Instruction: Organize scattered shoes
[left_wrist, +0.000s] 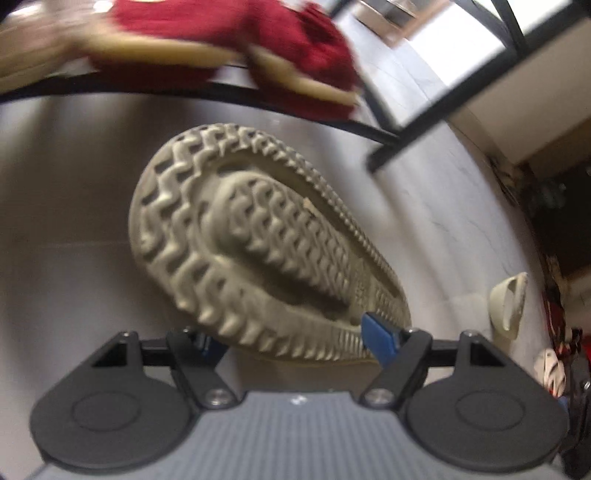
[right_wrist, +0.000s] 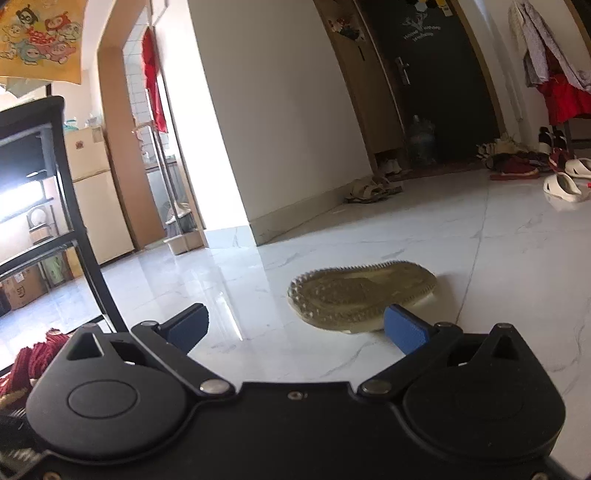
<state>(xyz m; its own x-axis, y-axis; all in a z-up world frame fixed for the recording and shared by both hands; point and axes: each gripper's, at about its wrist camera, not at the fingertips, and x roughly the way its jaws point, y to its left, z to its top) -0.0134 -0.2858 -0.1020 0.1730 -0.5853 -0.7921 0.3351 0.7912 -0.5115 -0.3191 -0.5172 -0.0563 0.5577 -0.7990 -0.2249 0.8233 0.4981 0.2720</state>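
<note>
A beige shoe (left_wrist: 258, 229) fills the left wrist view, blurred, with its ridged sole turned toward the camera. My left gripper (left_wrist: 288, 336) is shut on its near end, one blue pad (left_wrist: 378, 338) against the sole edge and the other finger mostly hidden behind the shoe. A second beige shoe (right_wrist: 362, 291) lies sole up on the white floor, just beyond my right gripper (right_wrist: 295, 317). That gripper stands open with nothing between its fingers.
Red slippers (left_wrist: 221, 33) sit on a black rack (left_wrist: 258, 92), whose leg (right_wrist: 85, 236) rises at the left. A beige slipper (left_wrist: 509, 302) lies farther off. White slippers (right_wrist: 561, 186) and sandals (right_wrist: 369, 190) are scattered near the dark door.
</note>
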